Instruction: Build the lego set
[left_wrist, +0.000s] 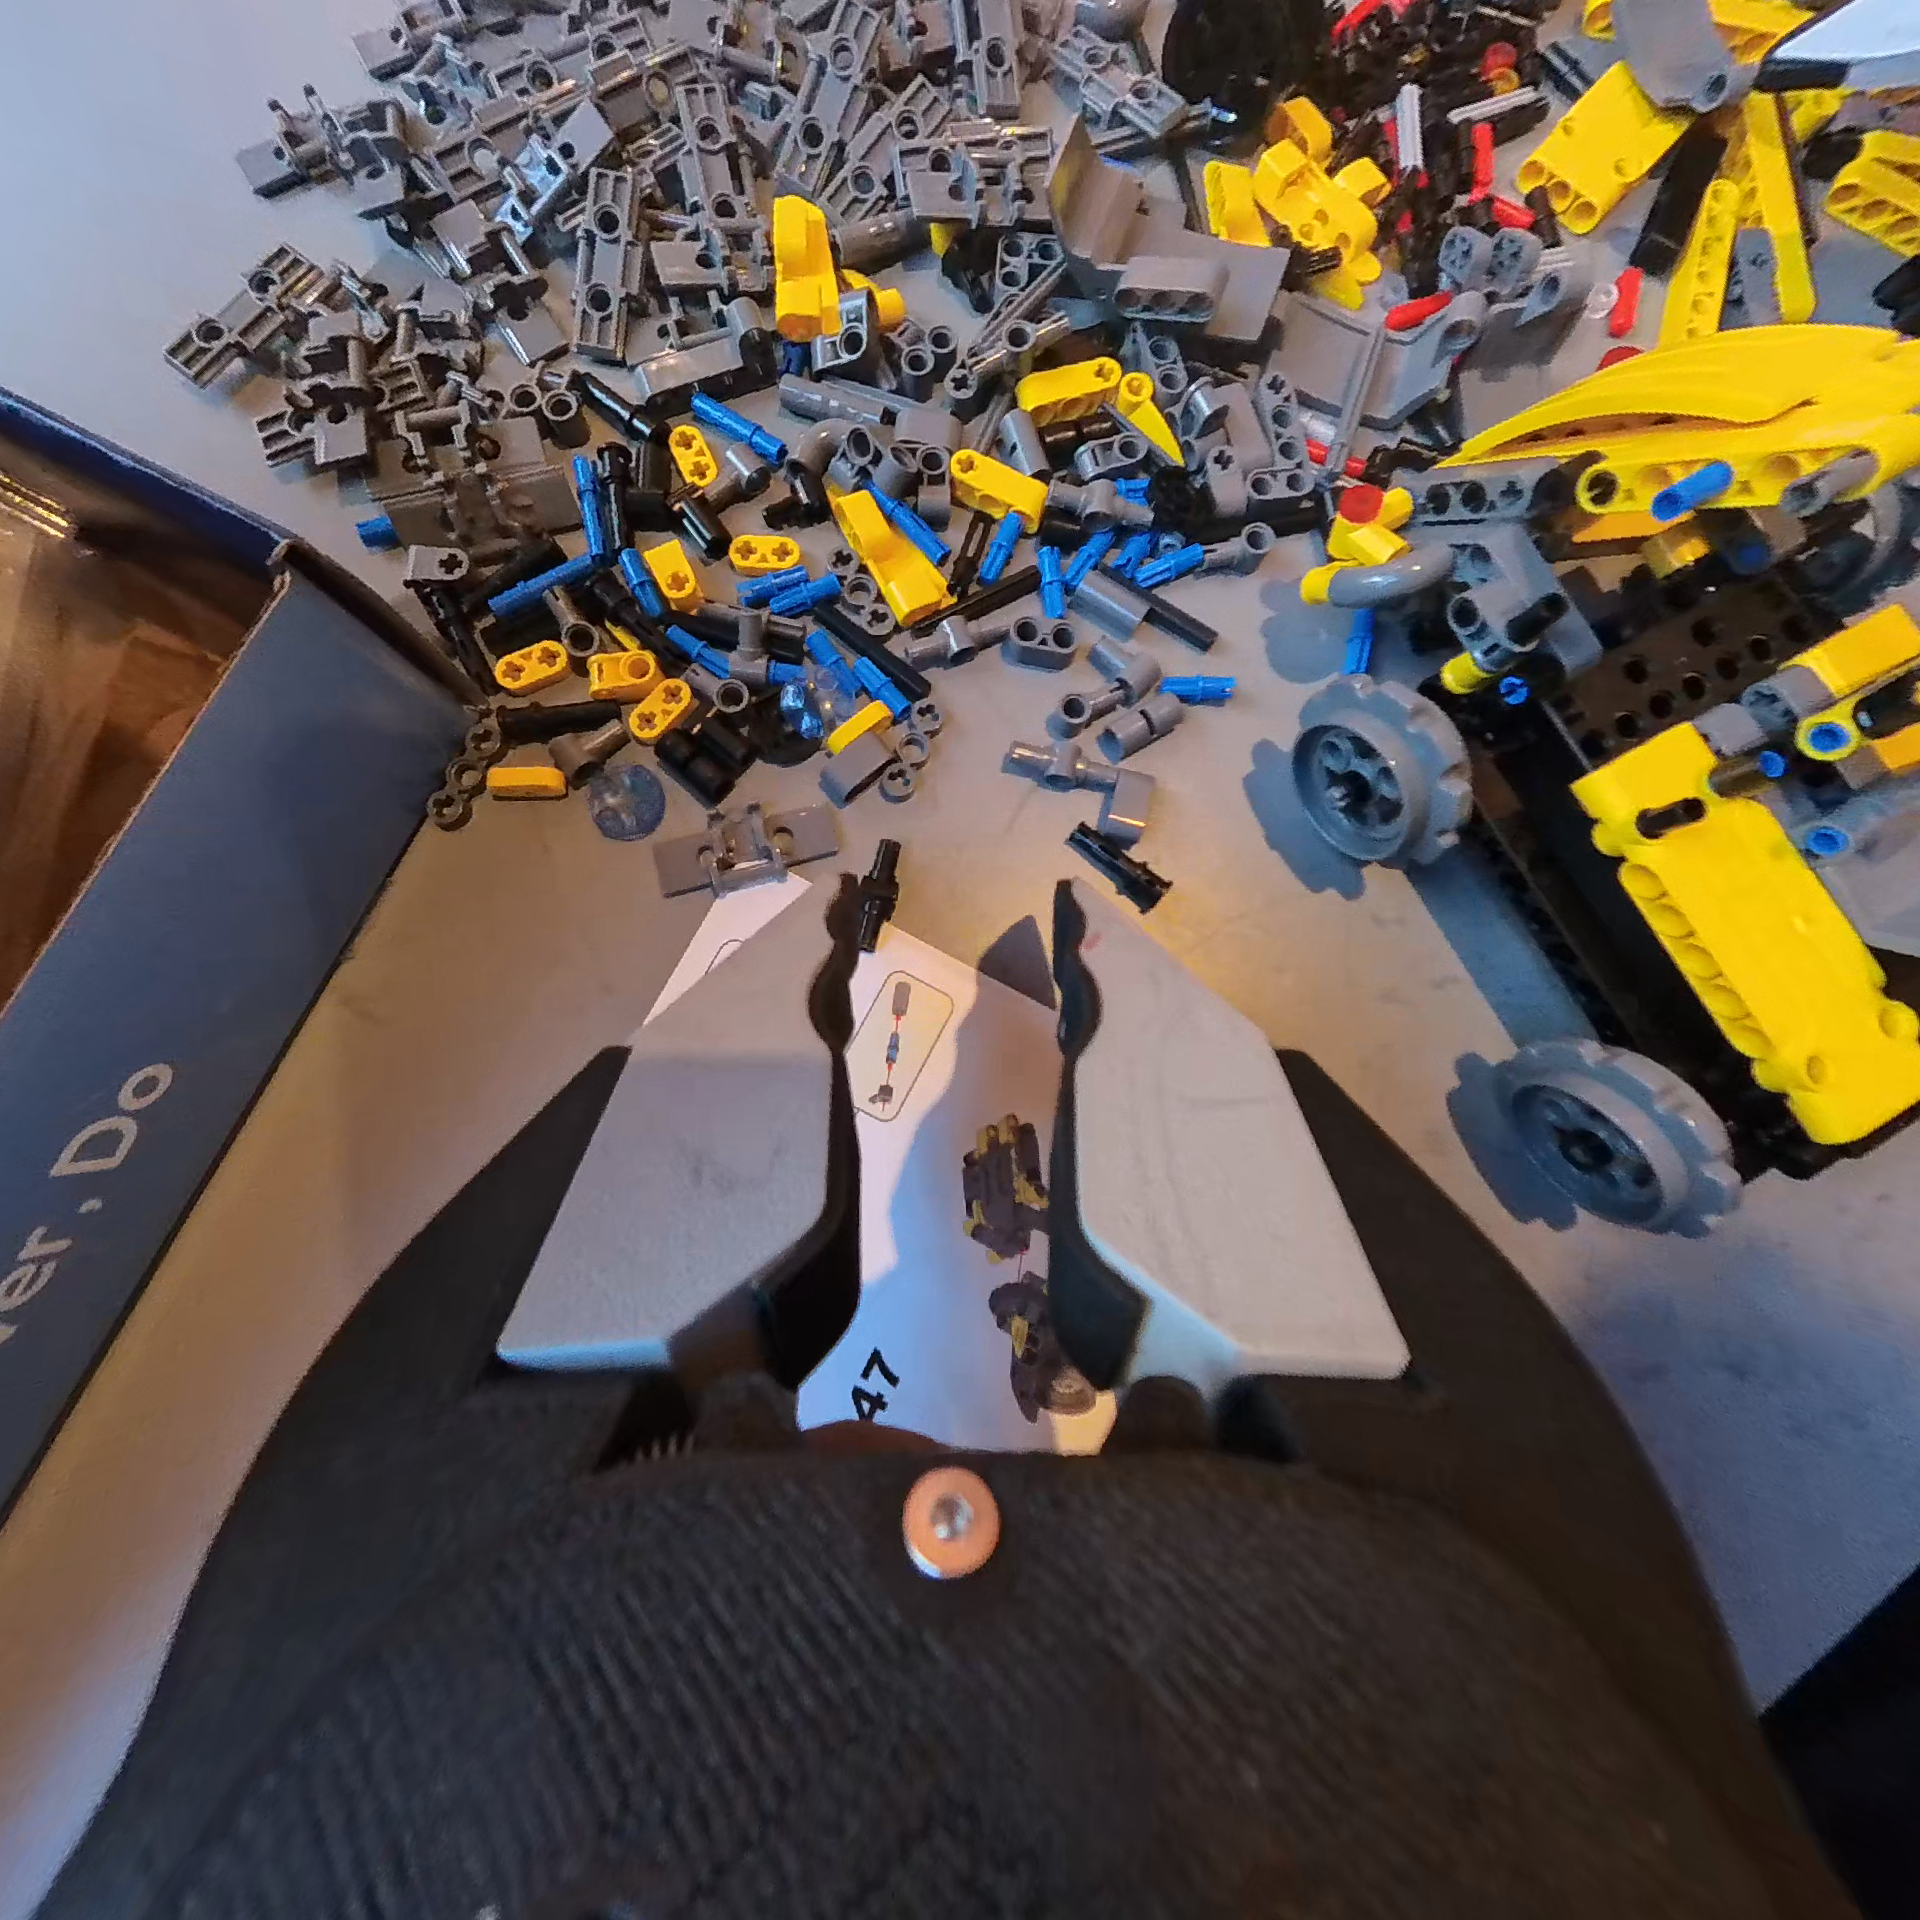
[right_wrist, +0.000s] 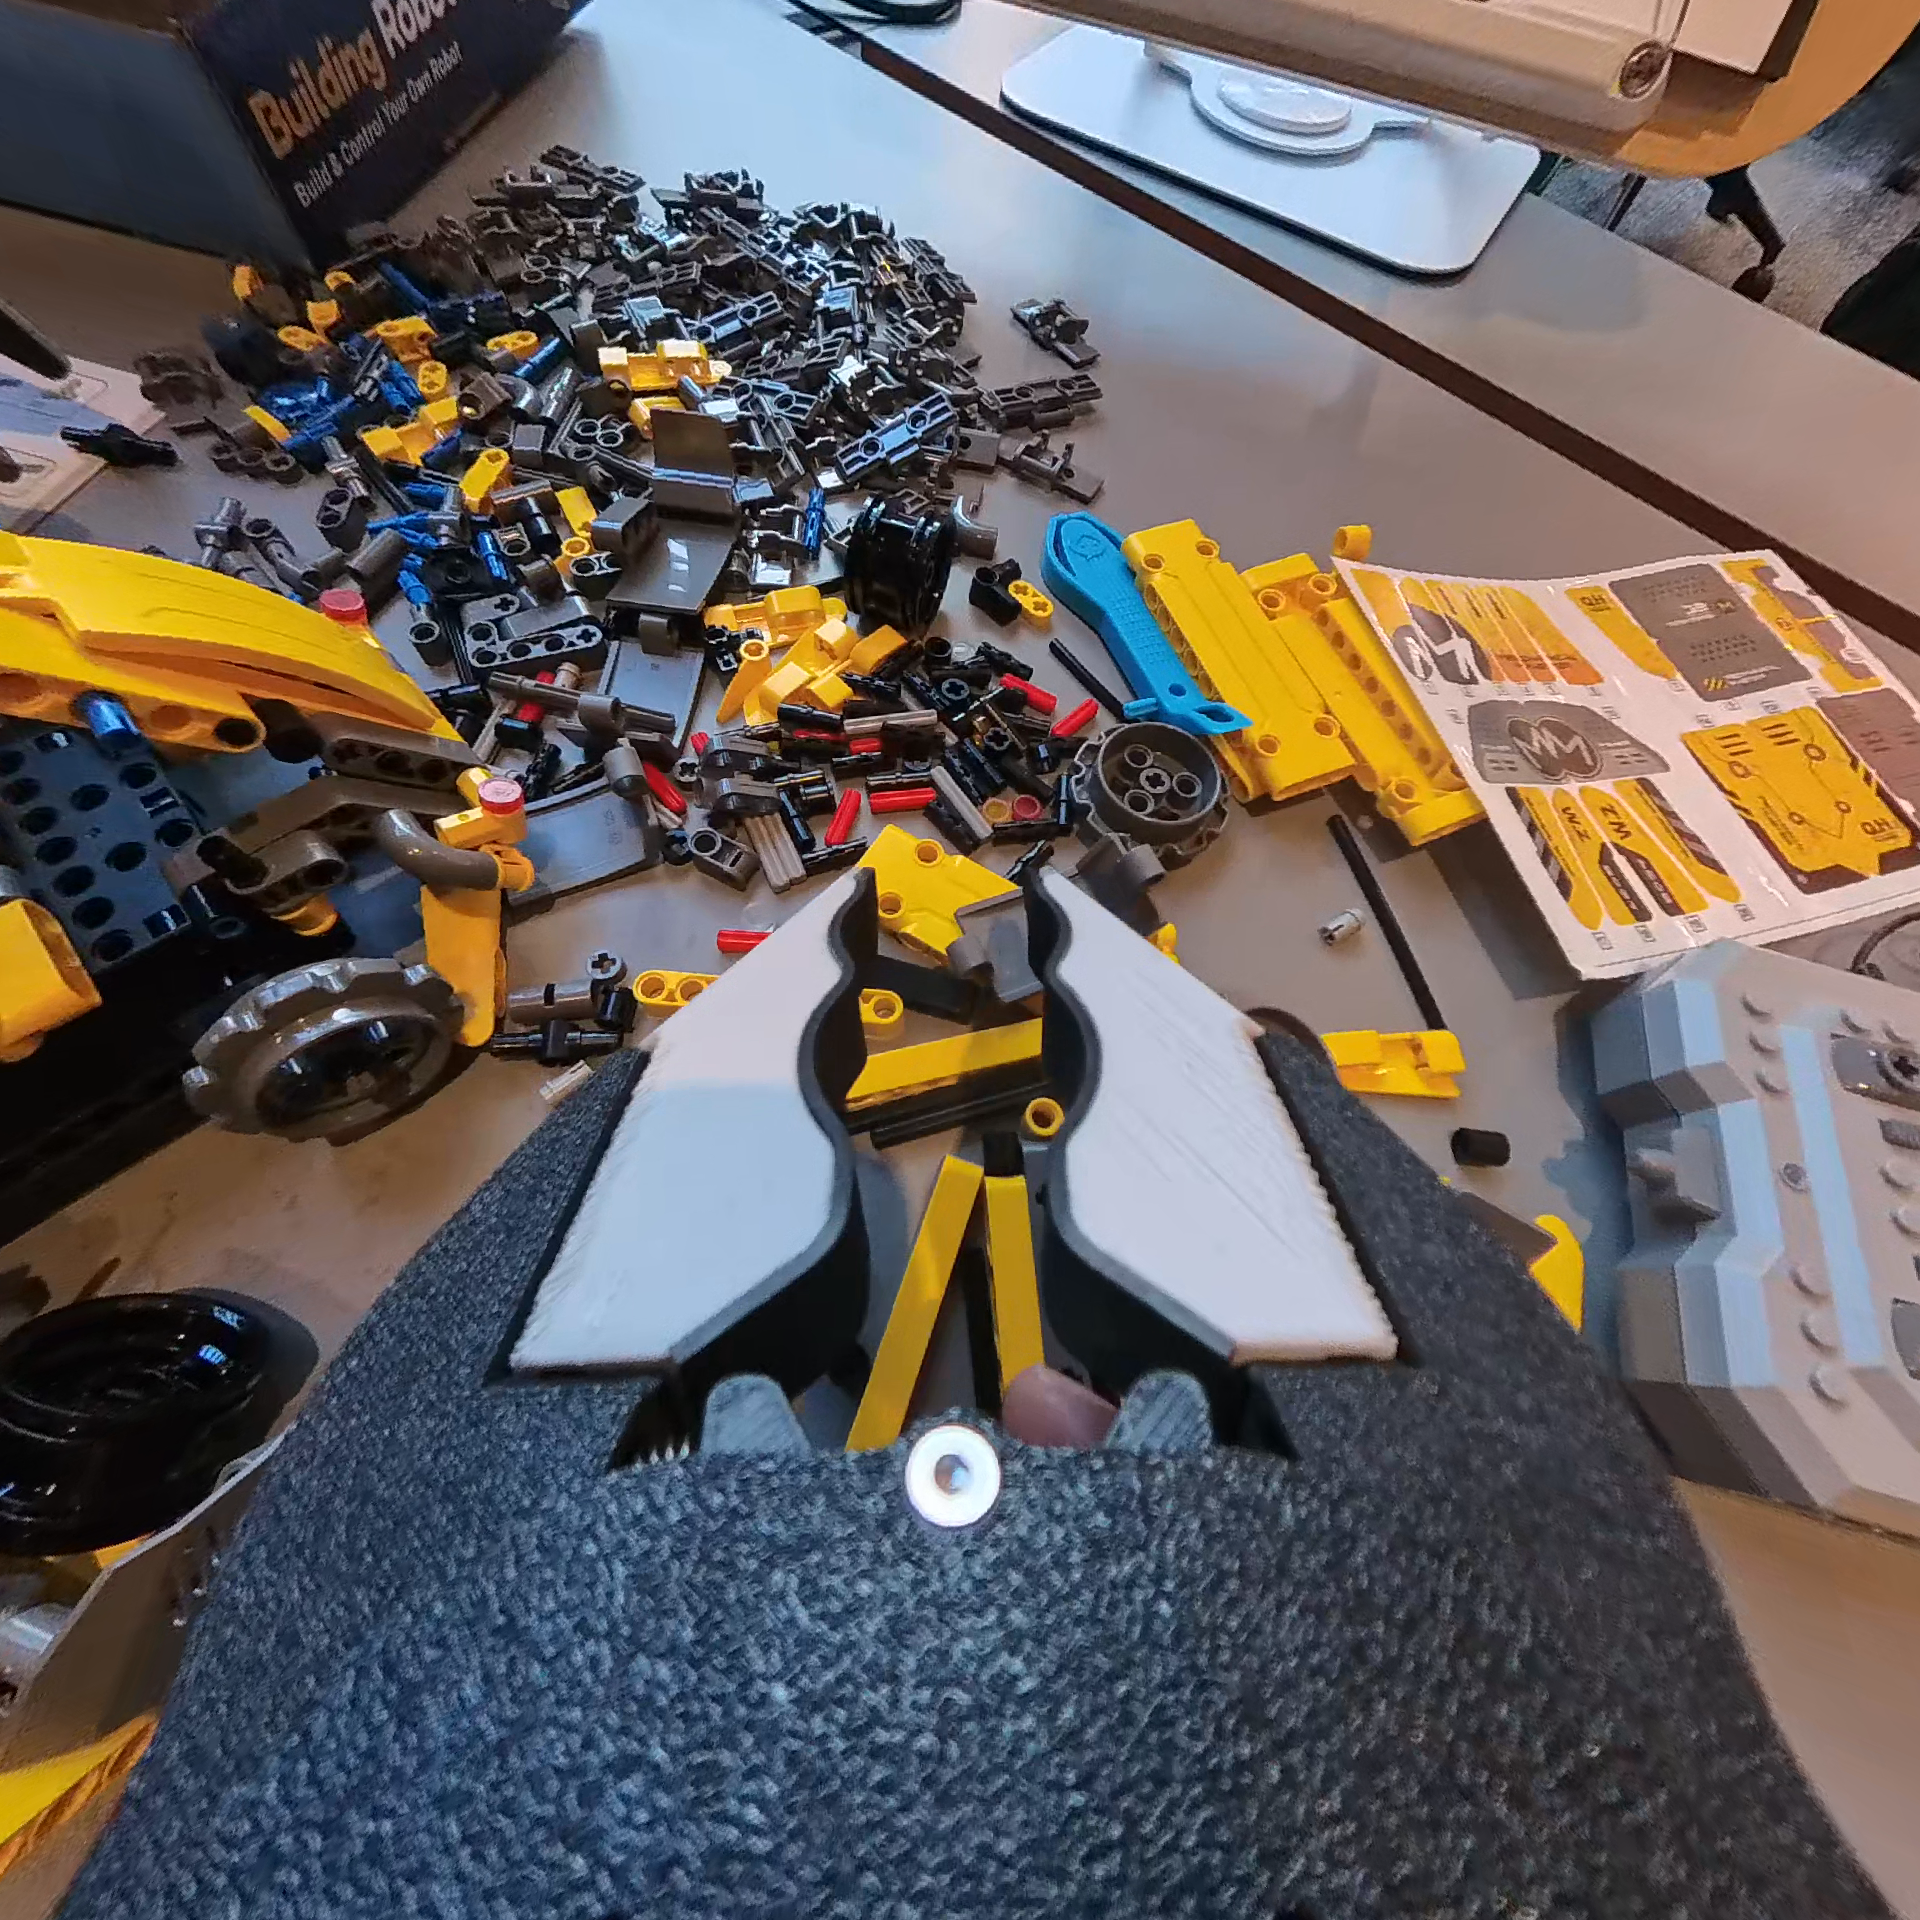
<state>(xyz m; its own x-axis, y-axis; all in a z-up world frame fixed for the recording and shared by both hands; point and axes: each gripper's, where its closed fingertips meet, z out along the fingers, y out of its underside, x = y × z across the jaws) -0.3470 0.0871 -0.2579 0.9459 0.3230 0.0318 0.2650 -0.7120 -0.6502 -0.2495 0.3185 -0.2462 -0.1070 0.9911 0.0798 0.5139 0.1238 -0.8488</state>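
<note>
Left gripper, jaws apart, hovers over an instruction page; a black pin sits at its left fingertip, contact unclear to me. Right gripper, also parted and empty, hangs above yellow beams. Only the right view shows the sticker sheet; only the left shows the blue box.
</note>
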